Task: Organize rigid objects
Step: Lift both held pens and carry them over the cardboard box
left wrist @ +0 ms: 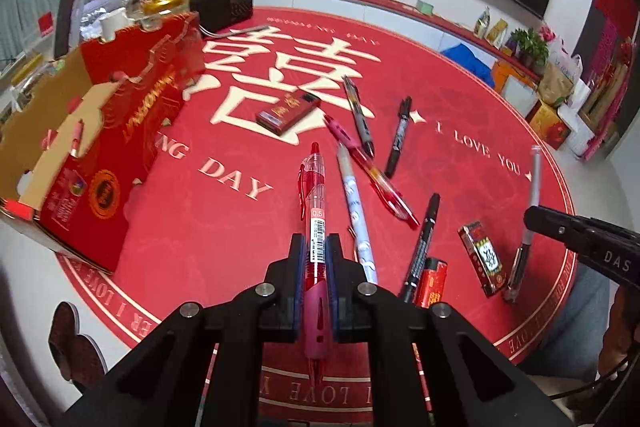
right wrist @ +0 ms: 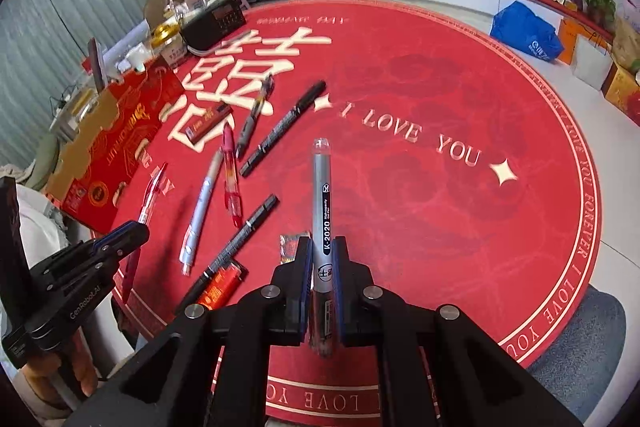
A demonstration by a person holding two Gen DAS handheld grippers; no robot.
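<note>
Left wrist view: the left gripper has its jaws clamped on a red gel pen, long axis running forward along the fingers, above the counter. The right gripper clamps a silver pen likewise, cap forward. The red carton at the counter's left edge stands open; its contents cannot be told.

Glossy clear-plastic red pen; matt, seemingly cloth mat.

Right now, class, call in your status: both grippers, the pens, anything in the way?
Left gripper shut on red gel pen. Right gripper shut on silver capped pen. Open red cardboard box at left, path unobstructed.
</note>
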